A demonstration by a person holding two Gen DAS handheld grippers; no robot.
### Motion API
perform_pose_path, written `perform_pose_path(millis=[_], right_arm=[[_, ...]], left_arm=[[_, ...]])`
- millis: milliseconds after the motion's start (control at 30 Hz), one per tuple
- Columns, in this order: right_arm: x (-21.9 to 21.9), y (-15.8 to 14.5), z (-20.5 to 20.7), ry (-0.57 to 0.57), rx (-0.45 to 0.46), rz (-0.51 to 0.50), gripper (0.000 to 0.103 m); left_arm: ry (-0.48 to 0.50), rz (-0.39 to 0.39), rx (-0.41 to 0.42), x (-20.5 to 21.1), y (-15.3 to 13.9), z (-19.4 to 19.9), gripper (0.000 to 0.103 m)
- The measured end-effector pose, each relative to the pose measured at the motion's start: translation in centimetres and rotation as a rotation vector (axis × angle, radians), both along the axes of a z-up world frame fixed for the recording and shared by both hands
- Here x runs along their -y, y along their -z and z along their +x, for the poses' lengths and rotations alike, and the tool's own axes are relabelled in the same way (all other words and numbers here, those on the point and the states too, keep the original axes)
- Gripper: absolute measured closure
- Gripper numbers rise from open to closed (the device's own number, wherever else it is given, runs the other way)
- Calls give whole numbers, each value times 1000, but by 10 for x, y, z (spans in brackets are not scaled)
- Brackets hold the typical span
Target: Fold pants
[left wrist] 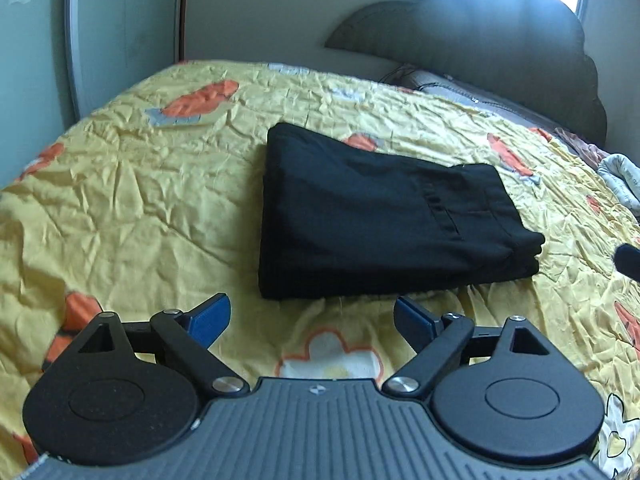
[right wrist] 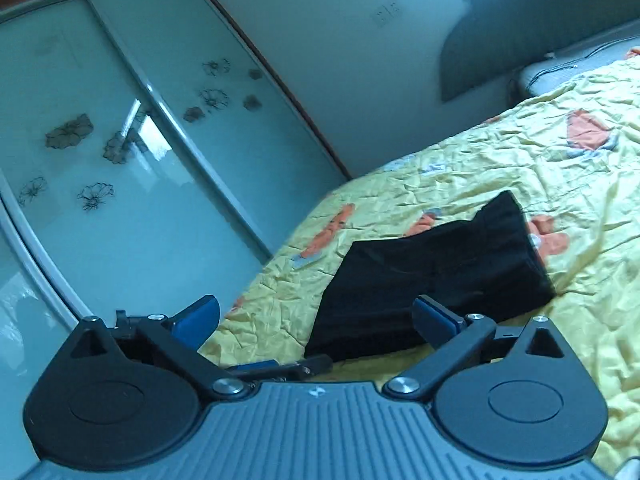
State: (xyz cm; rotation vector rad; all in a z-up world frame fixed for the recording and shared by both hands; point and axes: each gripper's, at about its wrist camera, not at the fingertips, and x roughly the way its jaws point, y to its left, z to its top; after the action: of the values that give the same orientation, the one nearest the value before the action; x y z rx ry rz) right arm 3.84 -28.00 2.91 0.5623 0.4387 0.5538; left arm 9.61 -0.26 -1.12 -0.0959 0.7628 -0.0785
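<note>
Black pants [left wrist: 372, 216] lie as compact folded stack mid-bed on yellow bedspread [left wrist: 140, 200]; fold looks finished. My left claw [left wrist: 312, 314] and right claw [right wrist: 316, 316] gape wide, empty, clear of cloth.

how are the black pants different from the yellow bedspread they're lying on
The pants are plain black; the bedspread is yellow with orange and white prints. The pants are folded into a compact, layered rectangle; the bedspread lies spread in one layer across the bed. The pants look fairly smooth; the bedspread is wrinkled all over. Both are fabric, and neither is held: the left gripper and right gripper are open.
</note>
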Motion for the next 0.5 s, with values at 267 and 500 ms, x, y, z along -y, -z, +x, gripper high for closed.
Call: perform_pose_path(millis=[267,500], right_arm=[[-39,45,24,176,-73,-361,0],[-50,59,25,205,-35,-505,0]], left_arm=[[-6,16,-4,10,9,-7,12],[-26,30,-5,12,16,-5,12]])
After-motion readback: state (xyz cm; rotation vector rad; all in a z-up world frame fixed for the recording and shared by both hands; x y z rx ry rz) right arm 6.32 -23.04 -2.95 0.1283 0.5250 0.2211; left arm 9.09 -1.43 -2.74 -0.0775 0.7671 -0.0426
